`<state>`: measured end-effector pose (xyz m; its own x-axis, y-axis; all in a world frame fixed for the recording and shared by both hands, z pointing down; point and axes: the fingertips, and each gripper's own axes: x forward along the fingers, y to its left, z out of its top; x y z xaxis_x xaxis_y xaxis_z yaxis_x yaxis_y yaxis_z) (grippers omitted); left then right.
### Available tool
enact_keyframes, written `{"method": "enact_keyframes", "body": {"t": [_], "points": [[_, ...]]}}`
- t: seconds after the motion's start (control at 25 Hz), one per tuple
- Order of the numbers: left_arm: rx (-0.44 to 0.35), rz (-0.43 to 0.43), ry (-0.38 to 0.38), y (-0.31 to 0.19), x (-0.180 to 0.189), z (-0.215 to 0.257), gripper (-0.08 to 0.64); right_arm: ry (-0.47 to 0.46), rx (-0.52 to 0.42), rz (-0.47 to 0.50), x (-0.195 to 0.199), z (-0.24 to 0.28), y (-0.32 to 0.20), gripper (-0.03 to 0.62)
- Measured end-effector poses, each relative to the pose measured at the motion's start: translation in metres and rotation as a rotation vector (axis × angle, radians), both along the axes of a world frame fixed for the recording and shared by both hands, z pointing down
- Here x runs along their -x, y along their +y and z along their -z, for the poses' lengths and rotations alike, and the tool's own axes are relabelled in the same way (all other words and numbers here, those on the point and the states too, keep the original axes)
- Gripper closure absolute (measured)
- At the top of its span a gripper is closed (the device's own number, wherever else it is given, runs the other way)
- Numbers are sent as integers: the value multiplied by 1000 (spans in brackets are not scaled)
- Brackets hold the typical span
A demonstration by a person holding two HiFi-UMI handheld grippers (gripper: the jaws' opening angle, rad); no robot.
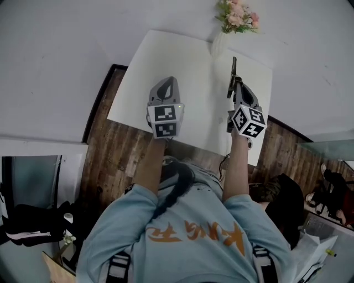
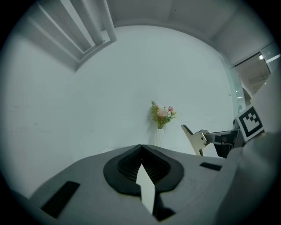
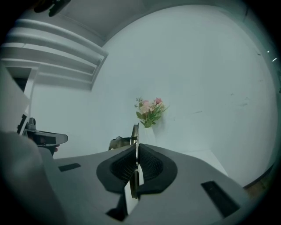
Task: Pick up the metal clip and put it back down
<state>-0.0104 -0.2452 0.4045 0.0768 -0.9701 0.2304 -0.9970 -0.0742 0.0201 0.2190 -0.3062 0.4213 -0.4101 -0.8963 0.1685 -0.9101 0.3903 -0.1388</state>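
The metal clip (image 1: 233, 74) is a thin flat piece of silver metal that stands edge-on above the white table (image 1: 182, 66). My right gripper (image 1: 237, 85) is shut on it, and the clip's free end sticks out beyond the fingertips. In the right gripper view the clip (image 3: 135, 134) runs as a narrow upright strip between the black pads (image 3: 151, 165). From the left gripper view the clip (image 2: 193, 138) shows side-on, clear of the table. My left gripper (image 1: 166, 83) hovers over the table's left half, shut on nothing, its tips (image 2: 141, 147) touching.
A white vase of pink flowers (image 1: 238, 16) stands at the table's far edge, just beyond the clip. Dark wooden floor (image 1: 121, 149) surrounds the table on the near side. White walls enclose the far side.
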Motion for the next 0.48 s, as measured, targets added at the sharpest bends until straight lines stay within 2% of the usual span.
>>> {"method": "enact_keyframes", "body": {"t": [0.48], "points": [[34,122,5,-13,87,-10,535,19,39,121,92,-22,-40,577]]}}
